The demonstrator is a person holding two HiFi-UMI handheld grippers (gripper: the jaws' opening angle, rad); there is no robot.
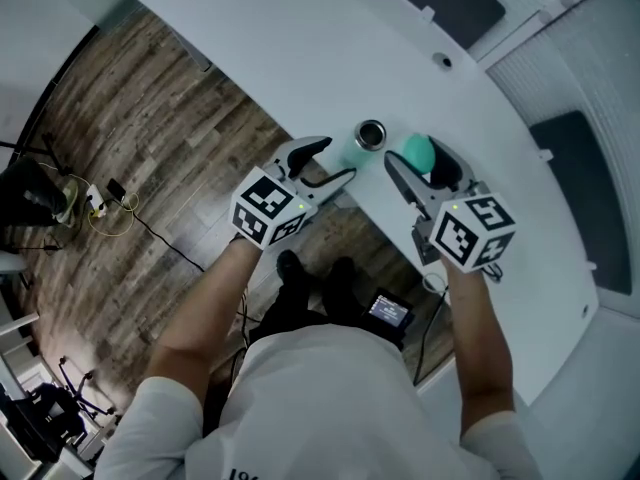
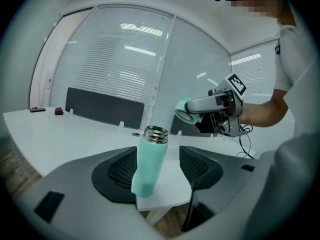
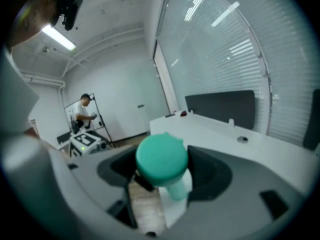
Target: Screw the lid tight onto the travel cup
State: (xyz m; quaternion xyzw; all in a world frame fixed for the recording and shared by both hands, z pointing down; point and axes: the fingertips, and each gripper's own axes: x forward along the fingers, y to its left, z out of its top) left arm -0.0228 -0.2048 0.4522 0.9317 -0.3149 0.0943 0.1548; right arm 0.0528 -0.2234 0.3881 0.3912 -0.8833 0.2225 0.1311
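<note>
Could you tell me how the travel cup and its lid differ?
The travel cup stands on the table in front of the open left gripper; the lid is clamped in the right gripper, off the table. The travel cup is tall with a bare steel mouth; the lid is short and rounded. Both are mint green.

The travel cup (image 2: 149, 166) at the left claw (image 2: 160, 173) has a matt mint body and shiny metal neck. The lid (image 3: 161, 159) is matt plastic, the bench (image 1: 300, 58) smooth white, the floor (image 1: 150, 128) grained wood.
</note>
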